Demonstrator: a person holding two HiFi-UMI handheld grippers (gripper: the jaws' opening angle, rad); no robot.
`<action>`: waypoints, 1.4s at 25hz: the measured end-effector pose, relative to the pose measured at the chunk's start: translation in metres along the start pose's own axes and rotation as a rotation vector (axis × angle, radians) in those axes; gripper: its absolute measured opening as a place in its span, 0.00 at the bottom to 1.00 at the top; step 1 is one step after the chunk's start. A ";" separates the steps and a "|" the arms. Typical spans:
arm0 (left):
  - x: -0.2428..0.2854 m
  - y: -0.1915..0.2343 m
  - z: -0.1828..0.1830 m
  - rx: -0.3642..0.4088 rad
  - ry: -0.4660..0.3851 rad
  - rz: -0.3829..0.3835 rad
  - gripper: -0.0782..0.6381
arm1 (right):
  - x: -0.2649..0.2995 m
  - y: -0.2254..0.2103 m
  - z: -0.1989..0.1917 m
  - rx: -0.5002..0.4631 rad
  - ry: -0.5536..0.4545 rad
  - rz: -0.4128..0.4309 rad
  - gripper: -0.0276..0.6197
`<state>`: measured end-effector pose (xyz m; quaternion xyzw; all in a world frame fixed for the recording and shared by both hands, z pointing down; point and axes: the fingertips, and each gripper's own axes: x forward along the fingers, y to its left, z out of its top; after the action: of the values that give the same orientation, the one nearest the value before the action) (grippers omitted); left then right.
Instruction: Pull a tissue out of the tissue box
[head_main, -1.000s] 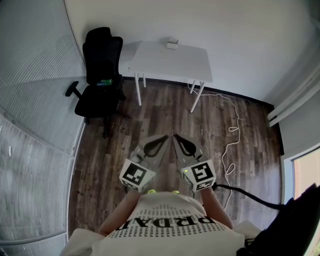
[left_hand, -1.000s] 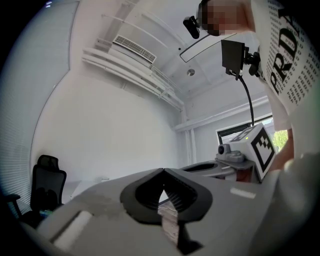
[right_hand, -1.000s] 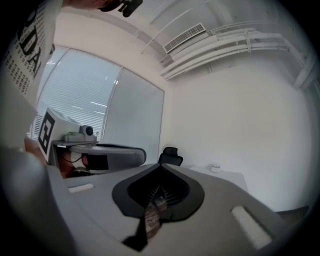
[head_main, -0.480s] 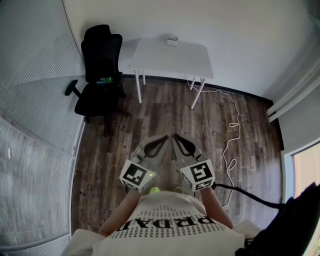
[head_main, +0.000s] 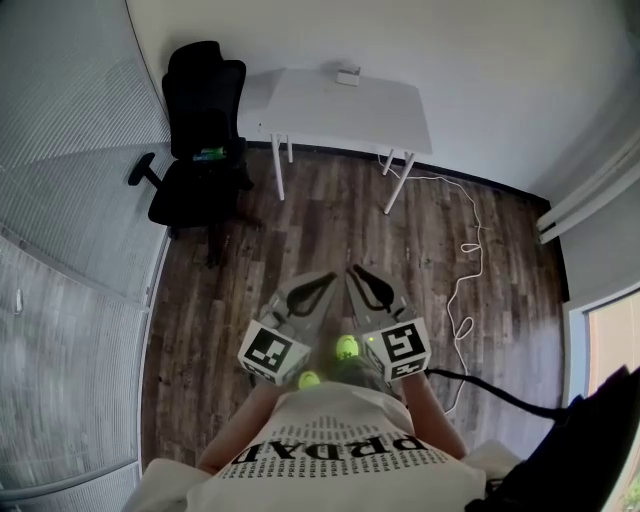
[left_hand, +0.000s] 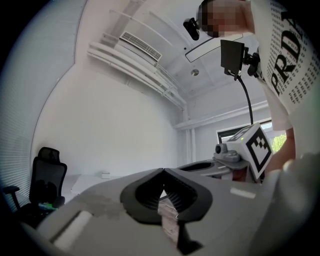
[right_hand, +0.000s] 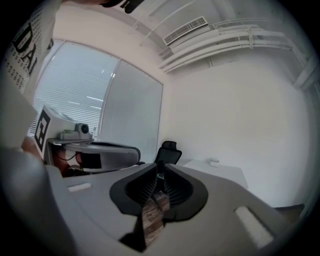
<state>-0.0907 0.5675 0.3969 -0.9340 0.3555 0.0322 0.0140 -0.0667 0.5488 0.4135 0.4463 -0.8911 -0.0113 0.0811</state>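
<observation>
Lower centre of head view, by the person's torso | left gripper (head_main: 332, 275) jaws together, empty | right gripper (head_main: 352, 270) jaws just opening to a narrow gap, nothing between | tissue box (head_main: 348, 76), apparently, well apart on white table (head_main: 340, 120), upper centre | both aimed tableward, likely readying the approach

The left gripper (head_main: 322, 282) and right gripper (head_main: 360, 277) hover, tips close, over a wood floor (head_main: 310, 225); the right gripper's jaws have just been opening, empty. Beyond, a white counter (head_main: 345, 110) bears a small box (head_main: 348, 75); a black chair (head_main: 200, 130) stands beside it.
</observation>
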 end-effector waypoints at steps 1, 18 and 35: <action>0.004 0.002 -0.002 0.009 0.003 0.000 0.10 | 0.003 -0.004 -0.001 0.003 0.002 0.004 0.12; 0.125 0.045 -0.001 -0.003 0.025 0.069 0.10 | 0.057 -0.109 -0.002 0.027 0.019 0.112 0.12; 0.214 0.058 -0.013 -0.016 0.023 0.141 0.10 | 0.073 -0.200 -0.017 0.024 0.024 0.159 0.12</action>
<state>0.0310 0.3820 0.3946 -0.9071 0.4202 0.0251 -0.0001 0.0512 0.3712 0.4215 0.3754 -0.9227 0.0114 0.0870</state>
